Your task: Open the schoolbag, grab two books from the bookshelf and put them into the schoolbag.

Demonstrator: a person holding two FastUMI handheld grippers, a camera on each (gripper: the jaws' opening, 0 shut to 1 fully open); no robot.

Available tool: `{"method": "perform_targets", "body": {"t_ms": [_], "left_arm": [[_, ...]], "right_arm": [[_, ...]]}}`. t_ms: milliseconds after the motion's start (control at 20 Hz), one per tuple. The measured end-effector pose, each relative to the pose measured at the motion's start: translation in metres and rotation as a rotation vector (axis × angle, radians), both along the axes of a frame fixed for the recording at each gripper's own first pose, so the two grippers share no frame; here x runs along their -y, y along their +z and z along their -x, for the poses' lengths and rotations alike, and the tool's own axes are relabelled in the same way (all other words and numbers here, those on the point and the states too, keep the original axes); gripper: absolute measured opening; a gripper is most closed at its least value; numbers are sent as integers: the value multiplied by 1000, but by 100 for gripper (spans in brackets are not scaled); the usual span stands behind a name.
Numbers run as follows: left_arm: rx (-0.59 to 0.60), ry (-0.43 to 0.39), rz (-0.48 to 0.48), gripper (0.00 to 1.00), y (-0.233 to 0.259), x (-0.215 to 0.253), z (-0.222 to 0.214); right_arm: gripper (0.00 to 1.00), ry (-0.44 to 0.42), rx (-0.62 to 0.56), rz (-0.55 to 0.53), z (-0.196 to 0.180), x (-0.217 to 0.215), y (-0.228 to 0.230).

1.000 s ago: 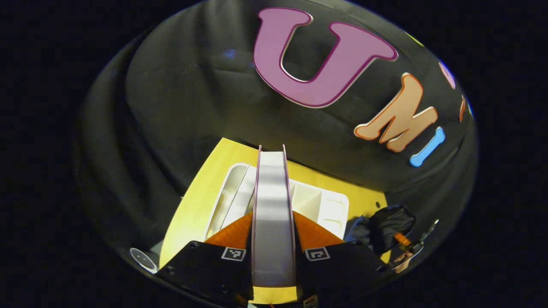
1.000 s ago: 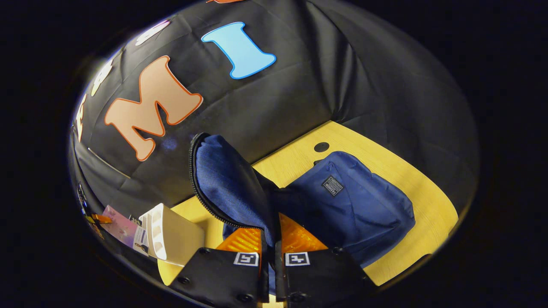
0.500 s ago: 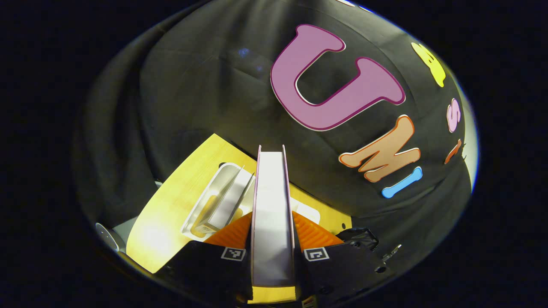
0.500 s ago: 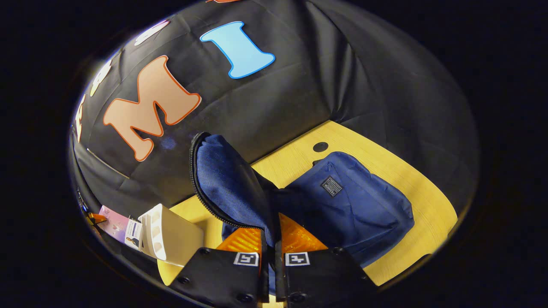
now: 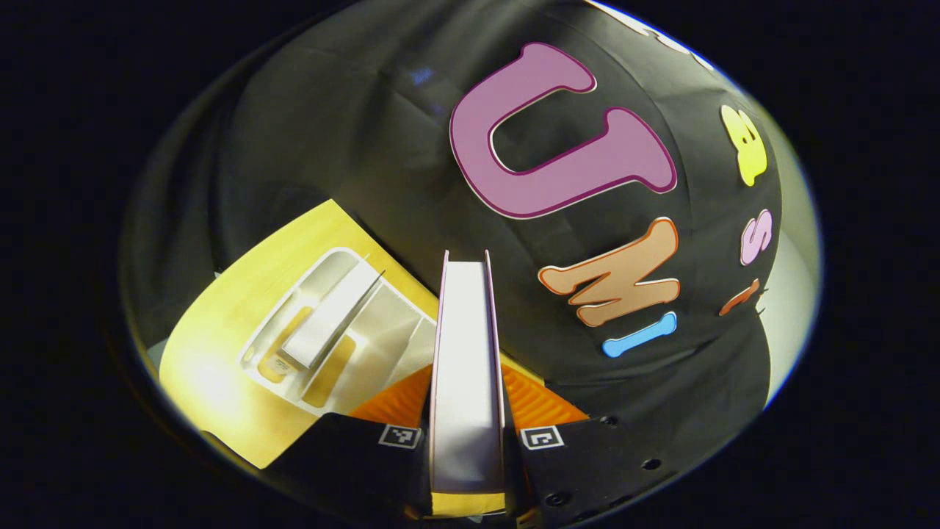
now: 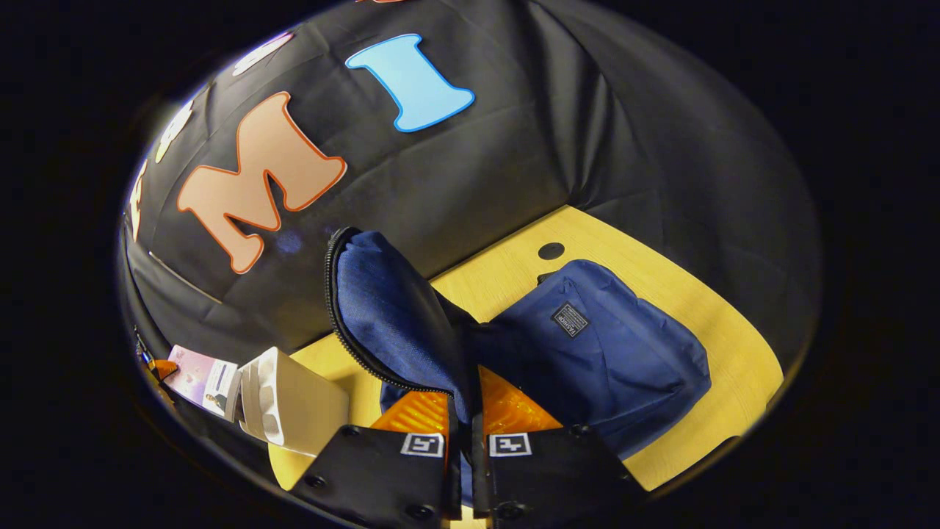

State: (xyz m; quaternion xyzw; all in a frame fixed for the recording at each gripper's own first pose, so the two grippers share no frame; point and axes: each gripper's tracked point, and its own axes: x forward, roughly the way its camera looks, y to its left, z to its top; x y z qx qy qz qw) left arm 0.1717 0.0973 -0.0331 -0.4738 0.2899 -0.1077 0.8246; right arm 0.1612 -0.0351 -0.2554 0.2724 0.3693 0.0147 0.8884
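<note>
In the left gripper view, the left gripper [image 5: 467, 411] is clamped on a book [image 5: 465, 367], one finger pressed to each cover. The book stands on edge between the fingers, its pale page block facing the camera and its thin pinkish covers running forward toward the black cloth wall [image 5: 352, 147]. Below and to the left of it, a white bookshelf [image 5: 323, 338] sits on the yellow wooden table [image 5: 220, 323]; another book [image 5: 330, 316] leans inside one of its compartments.

In the right gripper view, the right gripper [image 6: 464, 422] is pinched closed on the opened flap [image 6: 396, 316] of the dark blue schoolbag [image 6: 602, 353], both fingers squeezing the cloth and holding it upright, its zipper edge curving along the left side. The rest of the schoolbag lies on the table [image 6: 705, 316] to the right, a small label patch on its front. At the lower left of this view, the white bookshelf [image 6: 294, 400] stands near the table's end, and just beyond it the held book [image 6: 202, 378] appears with its pinkish cover showing.
</note>
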Motion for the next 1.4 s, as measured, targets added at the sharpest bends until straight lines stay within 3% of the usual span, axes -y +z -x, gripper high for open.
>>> {"method": "perform_targets", "body": {"t_ms": [250, 350, 650, 700, 900, 1050, 1100, 1150, 1400], "left_arm": [[19, -27, 75, 35, 4, 33, -8], [12, -45, 82, 34, 3, 51, -9], [-8, -106, 112, 35, -6, 112, -19], [-13, -116, 113, 35, -10, 123, -20], [-47, -154, 116, 35, -29, 171, -23], [-80, -185, 119, 34, -47, 208, -25], [-83, -189, 125, 34, -50, 218, -25], [-88, -200, 129, 35, -53, 230, -28], [-97, -238, 107, 35, -71, 278, -34]], "right_arm": [[12, 0, 2, -4, 1, -1, -1], [5, 3, 3, -10, 1, 0, -2], [9, 8, 2, -30, 0, 2, -2], [5, 13, 2, -27, -1, 3, -1], [9, 39, 5, -19, -4, 2, 2], [6, 58, 8, -13, -5, 2, 4], [12, 51, 7, -8, -7, 3, 2], [6, 49, 9, -10, -9, 3, 2], [5, 55, 19, -18, -7, 6, 9]]}}
